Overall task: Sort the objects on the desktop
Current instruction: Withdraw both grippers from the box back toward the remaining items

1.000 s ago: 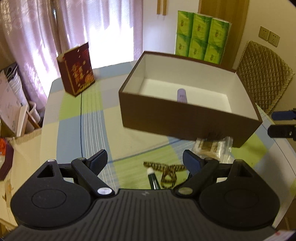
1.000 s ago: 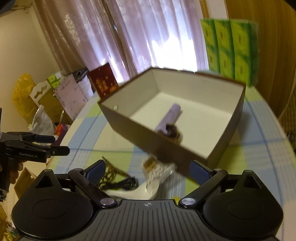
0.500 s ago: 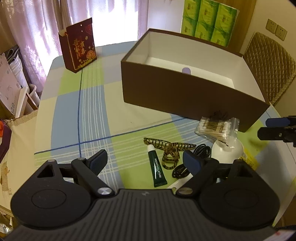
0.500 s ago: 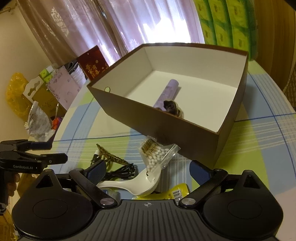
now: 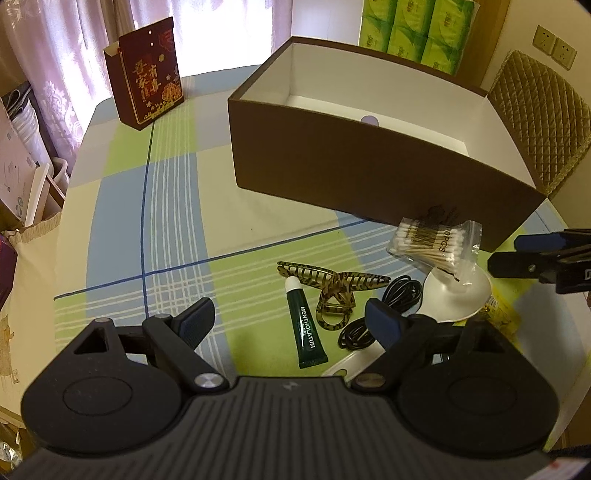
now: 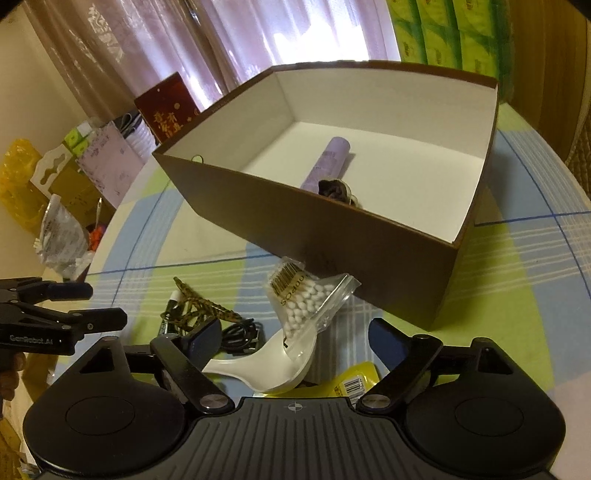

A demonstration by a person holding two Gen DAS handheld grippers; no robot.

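Note:
A brown box (image 5: pixel 369 173) with a white inside holds a purple tube (image 6: pixel 327 162) and a small dark object (image 6: pixel 334 188). In front of it lie a green Mentholatum tube (image 5: pixel 306 328), a tortoiseshell hair clip (image 5: pixel 332 288), a black cable (image 5: pixel 399 291), a white spoon (image 6: pixel 280 362), a bag of cotton swabs (image 5: pixel 436 243) resting on the spoon, and a yellow packet (image 6: pixel 354 380). My left gripper (image 5: pixel 291 317) is open and empty above the green tube. My right gripper (image 6: pixel 295 336) is open and empty over the spoon and swab bag.
A red gift bag (image 5: pixel 147 74) stands at the far left of the checked tablecloth (image 5: pixel 166 221). Green tissue packs (image 5: pixel 413 33) stand behind the box. A quilted chair (image 5: pixel 543 122) is at the right. Bags and clutter (image 6: pixel 62 206) sit beyond the table's left edge.
Both grippers have pulled back and down from the box toward the objects in front of it. More of the loose objects show. Both stay open and empty.

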